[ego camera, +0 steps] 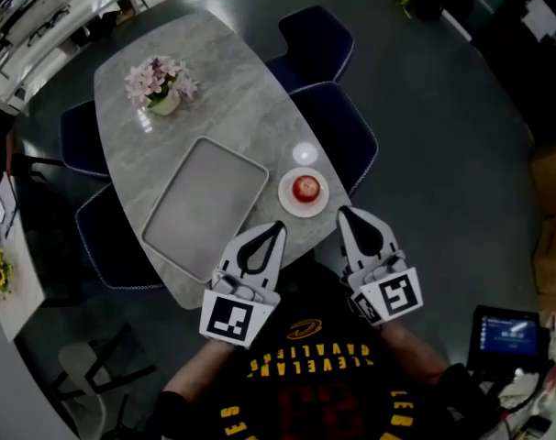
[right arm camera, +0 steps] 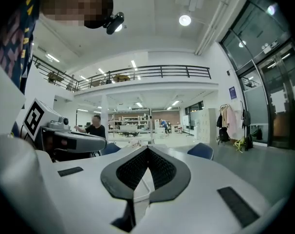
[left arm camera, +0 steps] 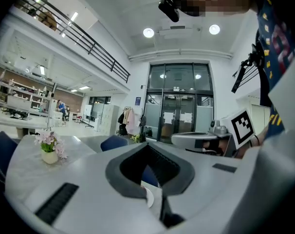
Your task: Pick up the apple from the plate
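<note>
Red apple (ego camera: 305,188) sits on white plate (ego camera: 286,201), orientation indiscernible.

The person's black shirt (ego camera: 301,374) reads "CLEVELAND CAVALIERS" in yellow letters, seen upside down.

One oval grey table (ego camera: 232,81), bearing one rectangular grey tray (ego camera: 205,207). Right of the tray: one white plate (ego camera: 286,200), one red apple (ego camera: 305,187), and one small round white thing (ego camera: 304,152), possibly a cup. Beyond the tray: one vase of pink flowers (ego camera: 161,85). Four dark blue chairs: far left chair (ego camera: 81,140) and near left chair (ego camera: 104,246) left of the tray, near right chair (ego camera: 342,126) and far right chair (ego camera: 316,39) right of it. Two grippers at the tray's near side: left gripper (ego camera: 280,225), right gripper (ego camera: 343,211). Far right of the tray, two cardboard boxes: upper box (ego camera: 551,177), lower box (ego camera: 553,255)
</note>
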Tool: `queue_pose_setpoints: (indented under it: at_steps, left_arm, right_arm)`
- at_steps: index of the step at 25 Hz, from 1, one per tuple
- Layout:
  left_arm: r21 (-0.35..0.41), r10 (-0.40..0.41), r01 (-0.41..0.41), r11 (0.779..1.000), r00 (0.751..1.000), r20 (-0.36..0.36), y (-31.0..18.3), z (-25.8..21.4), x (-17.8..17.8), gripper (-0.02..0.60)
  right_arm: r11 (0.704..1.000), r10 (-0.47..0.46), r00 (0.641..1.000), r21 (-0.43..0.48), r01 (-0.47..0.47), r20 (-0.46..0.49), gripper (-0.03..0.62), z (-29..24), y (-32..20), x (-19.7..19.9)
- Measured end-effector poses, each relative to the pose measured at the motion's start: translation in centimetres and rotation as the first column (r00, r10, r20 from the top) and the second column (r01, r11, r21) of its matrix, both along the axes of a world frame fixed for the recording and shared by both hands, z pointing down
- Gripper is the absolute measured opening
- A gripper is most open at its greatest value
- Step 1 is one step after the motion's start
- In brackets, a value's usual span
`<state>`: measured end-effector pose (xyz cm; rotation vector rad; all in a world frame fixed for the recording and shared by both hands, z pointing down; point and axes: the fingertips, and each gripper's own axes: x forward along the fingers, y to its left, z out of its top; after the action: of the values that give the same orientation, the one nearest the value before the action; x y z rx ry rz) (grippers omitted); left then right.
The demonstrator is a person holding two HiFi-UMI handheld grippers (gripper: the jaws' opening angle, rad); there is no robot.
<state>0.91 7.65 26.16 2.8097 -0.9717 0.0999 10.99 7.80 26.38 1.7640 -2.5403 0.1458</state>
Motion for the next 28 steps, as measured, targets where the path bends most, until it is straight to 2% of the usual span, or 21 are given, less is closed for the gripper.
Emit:
queue_pose_setpoints:
  at_steps: [6,11,19,28]
  left_arm:
    - [0.011,-0.009,0.009,1.0,1.0,0.005,0.3,-0.6,-0.4,0.0]
    - [0.074,-0.007,0.005,0.997,1.0,0.027,0.1,-1.9,0.0,0.0]
    - [0.054,-0.002,0.0,0.999,0.999,0.032,0.2,-1.6,1.1,0.0]
    - [0.04,-0.026,0.024,0.999,0.999,0.036,0.0,-0.9,0.3,0.0]
  right_arm:
    - [0.999,-0.025,0.999,0.041,0.026,-0.026,0.006,-0.5,-0.1,-0.9]
    - [0.997,-0.051,0.998,0.062,0.053,-0.039,0.006,-1.3,-0.3,-1.7]
    - [0.997,-0.053,0.998,0.061,0.056,-0.044,0.006,-1.4,-0.1,-0.6]
    - [0.996,-0.073,0.997,0.045,0.075,-0.032,0.006,-0.7,-0.4,-1.4]
